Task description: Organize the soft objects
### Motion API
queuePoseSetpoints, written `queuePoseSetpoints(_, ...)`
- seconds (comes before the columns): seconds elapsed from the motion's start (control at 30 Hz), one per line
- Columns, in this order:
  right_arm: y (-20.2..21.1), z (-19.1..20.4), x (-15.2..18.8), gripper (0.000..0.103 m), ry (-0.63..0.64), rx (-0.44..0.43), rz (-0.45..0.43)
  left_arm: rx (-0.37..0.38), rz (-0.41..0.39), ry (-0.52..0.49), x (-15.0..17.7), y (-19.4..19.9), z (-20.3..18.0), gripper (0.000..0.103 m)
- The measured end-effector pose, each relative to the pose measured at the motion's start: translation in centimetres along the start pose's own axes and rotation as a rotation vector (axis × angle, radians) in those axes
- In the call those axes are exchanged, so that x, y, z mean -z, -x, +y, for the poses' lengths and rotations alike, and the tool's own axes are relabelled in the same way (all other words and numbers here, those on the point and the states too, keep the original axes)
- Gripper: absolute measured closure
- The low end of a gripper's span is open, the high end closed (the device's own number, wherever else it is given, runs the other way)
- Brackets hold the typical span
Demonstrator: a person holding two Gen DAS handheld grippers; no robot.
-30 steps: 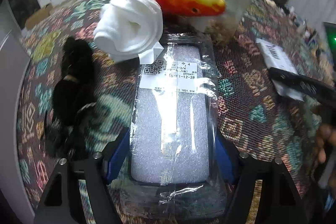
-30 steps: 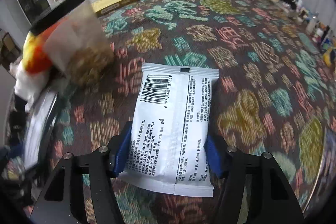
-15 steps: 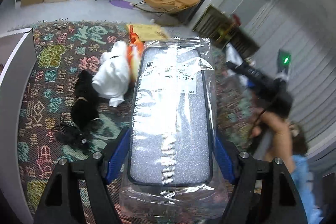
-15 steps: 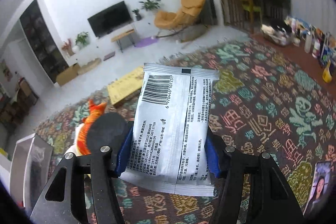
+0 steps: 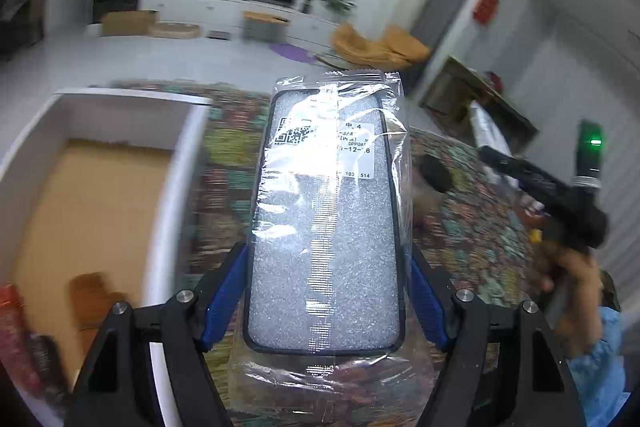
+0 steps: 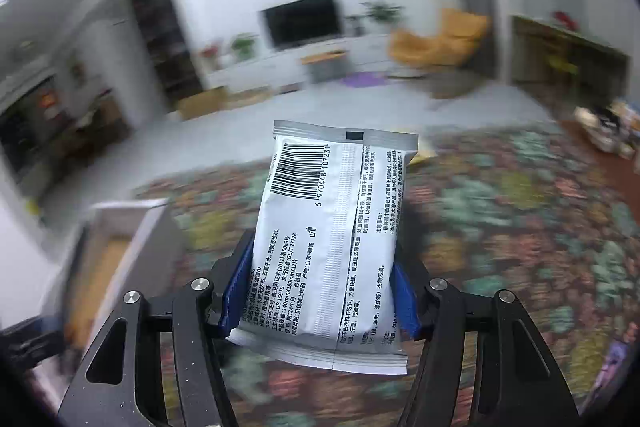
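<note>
The left gripper (image 5: 326, 291) is pinched on a bagged phone case (image 5: 324, 227), its blue pads (image 5: 224, 299) pressed against the two long edges near the case's lower end, so that most of the case stands out beyond the fingertips. The right gripper (image 6: 320, 291) is likewise closed on a white wipes packet (image 6: 332, 247), held by its sides low down, with the barcode end projecting far forward. Both items are carried clear of the patterned rug (image 5: 472, 227), and a white-walled box (image 5: 176, 187) with a brown floor lies to the left, close beside the case.

A slip is judged the main risk: the case's clear wrapper is loose and glossy (crinkled film hangs below the pads), so the case could slide inside its own bag or twist out under a quick swing. The packet is soft and could buckle between the pads, and its long overhang could catch the box wall if it is lowered too close to the rim.

Only in the left wrist view are the box's interior and some blurred items in its near-left corner shown, together with the person's hand (image 5: 568, 275) on the other tool at the right. In the right wrist view the box (image 6: 132, 247) is seen only edge-on at the left, while a wider stretch of rug and some clutter at the far right are revealed
</note>
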State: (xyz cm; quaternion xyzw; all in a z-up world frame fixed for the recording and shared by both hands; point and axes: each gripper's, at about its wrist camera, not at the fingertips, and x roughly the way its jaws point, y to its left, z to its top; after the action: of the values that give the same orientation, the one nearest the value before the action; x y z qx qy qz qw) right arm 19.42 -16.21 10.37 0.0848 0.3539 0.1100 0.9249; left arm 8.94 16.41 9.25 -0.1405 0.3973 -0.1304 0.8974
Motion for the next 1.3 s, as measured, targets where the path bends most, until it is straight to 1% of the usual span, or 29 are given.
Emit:
queuePoseSetpoints(0.07,-0.1,3.7,0.5,0.04,0.019,-0.083,0.029,-0.06,-0.017,0.004,0.4,1.5,2.0,0.029)
queuePoseSetpoints(0.13,-0.6,7.7,1.3,0.04,0.038,-0.171,0.068,-0.094,-0.031,0.034,1.0,3.4,4.5,0.029)
queuePoseSetpoints(0.2,-1.3,12.9,2.5,0.04,0.068,-0.275,0.127,-0.129,-0.042,0.074,1.7,5.2,7.3,0.029)
queuePoseSetpoints(0.3,-2.6,19.3,4.4,0.039,0.101,-0.409,0.205,-0.227,-0.057,0.138,3.0,7.7,11.8,0.028)
queuePoseSetpoints(0.33,-3.2,21.1,5.0,0.037,0.101,-0.446,0.223,-0.274,-0.06,0.157,3.4,8.4,13.3,0.028)
queuePoseSetpoints(0.37,-4.0,23.1,5.6,0.032,0.101,-0.495,0.238,-0.333,-0.062,0.174,3.9,9.0,14.7,0.026)
queuePoseSetpoints(0.4,-4.9,24.5,6.1,0.017,0.092,-0.554,0.26,-0.373,-0.062,0.185,4.3,9.2,15.6,0.02)
queuePoseSetpoints(0.43,-6.0,25.5,6.7,0.012,0.079,-0.601,0.299,-0.437,-0.066,0.205,4.8,9.6,16.8,0.015)
queuePoseSetpoints(0.47,-7.1,26.5,7.3,0.012,0.06,-0.623,0.353,-0.471,-0.07,0.219,5.1,9.7,17.4,0.007)
queuePoseSetpoints(0.5,-7.6,26.9,7.7,0.013,0.049,-0.633,0.381,-0.512,-0.076,0.237,5.5,10.0,18.2,0.005)
queuePoseSetpoints(0.53,-7.7,26.9,8.1,0.013,0.053,-0.633,0.381,-0.536,-0.082,0.252,5.9,10.1,18.8,0.005)
queuePoseSetpoints(0.57,-7.4,26.6,8.5,0.013,0.081,-0.612,0.355,-0.543,-0.086,0.263,6.2,10.2,19.2,0.005)
queuePoseSetpoints(0.63,-6.5,25.3,9.1,0.013,0.153,-0.541,0.304,-0.537,-0.103,0.275,6.8,9.8,19.2,0.005)
queuePoseSetpoints(0.67,-6.1,23.9,9.6,0.013,0.192,-0.484,0.28,-0.532,-0.111,0.274,7.0,9.5,19.0,0.005)
queuePoseSetpoints(0.7,-5.9,22.8,9.9,0.013,0.209,-0.446,0.267,-0.524,-0.118,0.269,7.0,9.2,18.4,0.005)
queuePoseSetpoints(0.73,-5.8,20.8,10.4,0.013,0.226,-0.392,0.249,-0.503,-0.124,0.258,6.8,8.7,17.5,0.005)
queuePoseSetpoints(0.8,-5.7,17.0,12.0,0.013,0.254,-0.259,0.215,-0.43,-0.139,0.229,6.6,7.7,14.9,0.005)
queuePoseSetpoints(0.83,-5.8,15.3,12.7,0.013,0.258,-0.202,0.209,-0.395,-0.144,0.218,6.2,7.4,13.7,0.005)
queuePoseSetpoints(0.9,-6.5,10.9,14.9,0.013,0.259,-0.067,0.211,-0.312,-0.145,0.18,6.2,6.4,10.2,0.005)
queuePoseSetpoints(0.93,-6.7,9.3,15.5,0.013,0.258,-0.016,0.222,-0.268,-0.139,0.151,6.2,5.6,8.2,0.005)
queuePoseSetpoints(0.97,-7.2,6.9,16.8,0.013,0.253,0.059,0.241,-0.224,-0.126,0.115,6.3,4.6,6.0,0.004)
queuePoseSetpoints(1.07,-8.1,1.7,18.6,0.013,0.214,0.195,0.255,-0.128,-0.065,0.015,7.3,0.8,-0.2,0.003)
queuePoseSetpoints(1.13,-7.8,-0.9,19.5,0.013,0.17,0.251,0.245,-0.086,-0.009,-0.03,8.4,-2.5,-3.1,0.003)
queuePoseSetpoints(1.17,-7.5,-2.3,19.9,0.013,0.126,0.271,0.235,-0.077,0.016,-0.049,9.0,-4.1,-4.2,0.003)
queuePoseSetpoints(1.23,-7.2,-3.8,20.2,0.013,0.061,0.274,0.236,-0.077,0.068,-0.086,10.3,-8.2,-5.8,0.003)
queuePoseSetpoints(1.3,-6.8,-4.8,20.0,0.013,0.014,0.266,0.225,-0.097,0.102,-0.092,11.4,-11.6,-6.0,0.003)
